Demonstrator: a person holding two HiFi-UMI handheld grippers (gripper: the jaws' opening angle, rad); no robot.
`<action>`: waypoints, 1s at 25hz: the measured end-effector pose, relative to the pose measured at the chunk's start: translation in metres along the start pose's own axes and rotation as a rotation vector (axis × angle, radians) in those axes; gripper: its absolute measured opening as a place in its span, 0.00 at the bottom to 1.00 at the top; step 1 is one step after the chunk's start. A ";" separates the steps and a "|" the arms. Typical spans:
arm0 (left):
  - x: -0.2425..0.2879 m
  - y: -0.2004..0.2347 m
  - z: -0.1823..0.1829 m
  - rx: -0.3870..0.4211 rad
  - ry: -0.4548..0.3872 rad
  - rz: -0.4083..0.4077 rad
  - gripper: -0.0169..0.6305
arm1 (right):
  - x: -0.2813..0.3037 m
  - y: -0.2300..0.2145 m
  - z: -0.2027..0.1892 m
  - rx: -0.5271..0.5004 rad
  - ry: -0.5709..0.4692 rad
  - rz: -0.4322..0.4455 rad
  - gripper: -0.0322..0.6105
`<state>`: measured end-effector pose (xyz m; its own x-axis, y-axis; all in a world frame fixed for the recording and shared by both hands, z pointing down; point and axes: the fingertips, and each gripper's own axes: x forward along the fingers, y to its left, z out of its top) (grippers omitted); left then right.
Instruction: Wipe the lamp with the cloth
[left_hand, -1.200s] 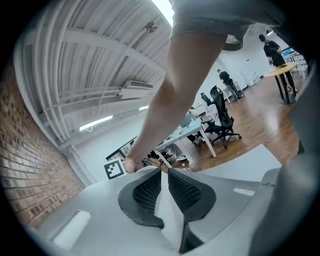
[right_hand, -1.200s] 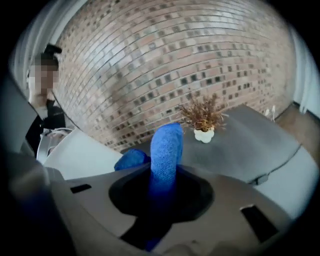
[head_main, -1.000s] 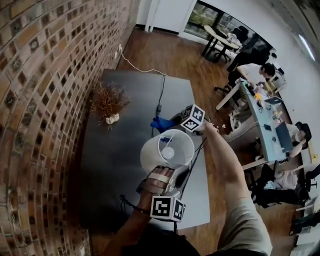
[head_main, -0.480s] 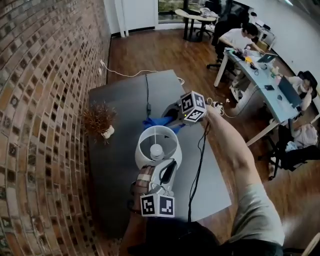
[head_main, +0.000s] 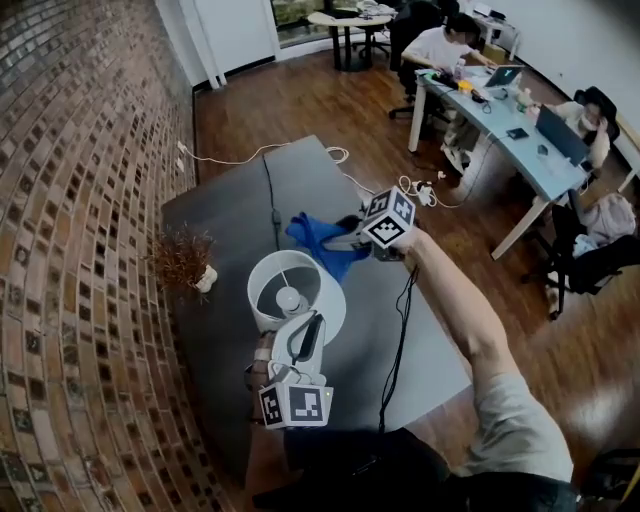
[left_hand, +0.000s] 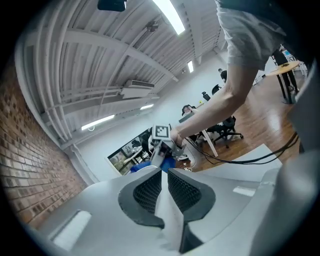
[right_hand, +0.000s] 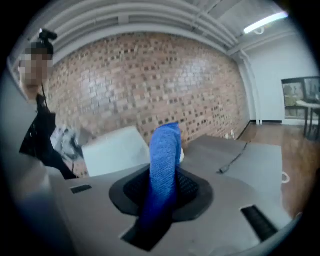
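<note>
Right gripper view shows right claw (right_hand: 161, 186) pinching cloth (right_hand: 165, 147); left claw (left_hand: 164, 187) clamps lampshade (left_hand: 170, 216).

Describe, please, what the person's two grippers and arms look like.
Both the left gripper and right gripper are pale grey with black ribbed pads and a white cube of black square markers. A black cable trails from the right one. Short pale sleeve.

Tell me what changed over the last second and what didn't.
The right gripper, shut on the blue cloth, rose and carried it up from the table behind the lamp, so more cloth now hangs in view. The left gripper stayed clamped on the lamp's shade rim; the lamp and the dried plant stayed put.
</note>
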<state>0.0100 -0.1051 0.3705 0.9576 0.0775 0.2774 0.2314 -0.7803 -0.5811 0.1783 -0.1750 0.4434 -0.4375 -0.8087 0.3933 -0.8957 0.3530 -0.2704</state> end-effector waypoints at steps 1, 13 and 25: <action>0.000 0.000 0.000 0.000 -0.002 0.002 0.09 | -0.012 0.011 0.030 0.047 -0.099 0.024 0.19; 0.005 -0.009 0.008 0.017 0.001 -0.013 0.09 | 0.009 0.001 -0.124 0.634 -0.098 -0.051 0.19; 0.004 -0.015 0.002 0.148 0.007 -0.014 0.09 | -0.046 0.117 0.103 -0.683 0.034 -0.500 0.19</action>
<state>0.0107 -0.0914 0.3787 0.9530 0.0832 0.2914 0.2682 -0.6792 -0.6832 0.1016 -0.1446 0.3032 0.0309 -0.9346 0.3543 -0.8314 0.1727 0.5282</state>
